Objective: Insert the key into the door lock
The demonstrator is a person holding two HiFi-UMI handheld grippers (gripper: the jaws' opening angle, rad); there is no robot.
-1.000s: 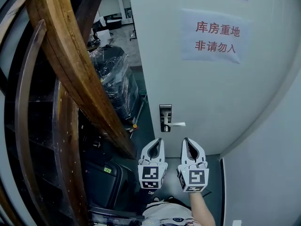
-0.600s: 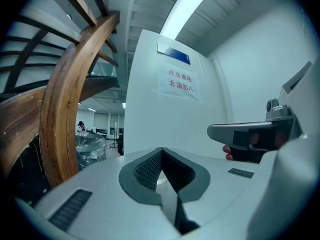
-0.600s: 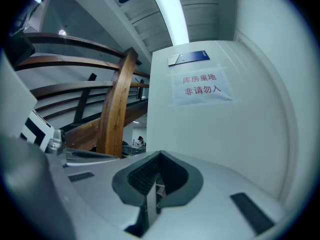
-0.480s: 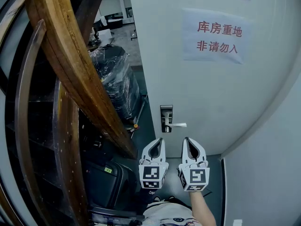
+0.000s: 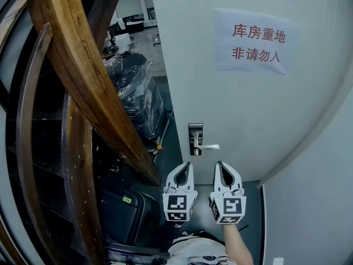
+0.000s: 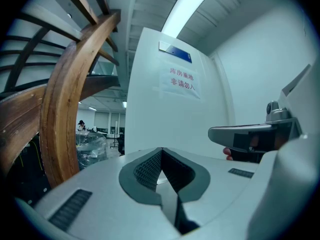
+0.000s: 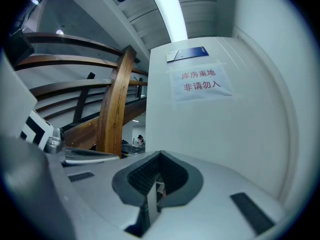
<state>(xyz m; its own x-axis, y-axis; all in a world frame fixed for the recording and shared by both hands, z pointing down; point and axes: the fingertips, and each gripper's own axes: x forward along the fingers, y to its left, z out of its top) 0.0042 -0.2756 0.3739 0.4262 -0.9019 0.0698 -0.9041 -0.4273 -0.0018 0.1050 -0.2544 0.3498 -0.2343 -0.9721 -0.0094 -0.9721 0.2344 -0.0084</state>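
The white door carries a dark lock plate with a silver lever handle. Both grippers hang side by side below the handle, pointing at the door and apart from it. My left gripper is shut with nothing in it; in its own view the tips meet. The jaws of my right gripper are shut on a thin metal key, which shows only as a sliver between the pads. The keyhole itself is too small to make out.
A curved wooden stair rail rises at the left, close to the door's edge. Behind it stand plastic-wrapped goods and a black case. A paper sign is stuck on the door. A white wall closes the right.
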